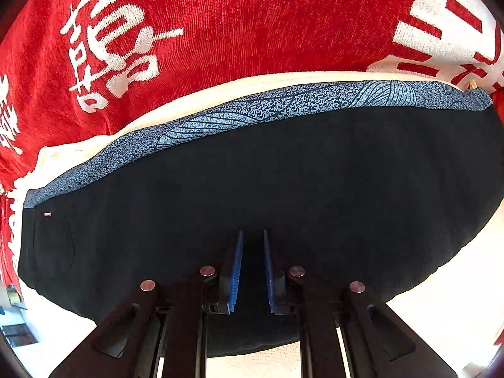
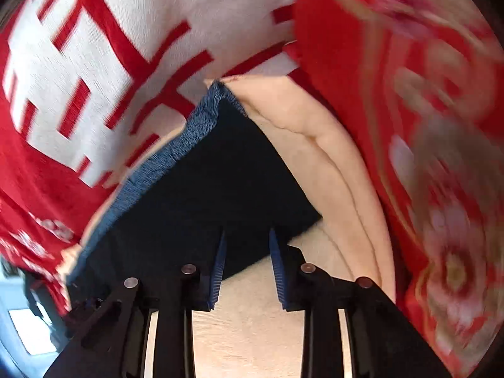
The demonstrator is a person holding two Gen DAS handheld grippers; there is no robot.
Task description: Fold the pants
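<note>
Hovering over black pants (grippers parted).

Cream quilted bed cover, brightly lit, stitched seams visible. Red blanket with white characters behind. Red floral quilt at right, blurred. Pale floor or furniture at lower left, indistinct.

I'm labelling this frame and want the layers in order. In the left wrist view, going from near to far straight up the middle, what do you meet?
Left gripper → black pants → speckled blue waistband → cream cushion → red blanket with white characters.
</note>
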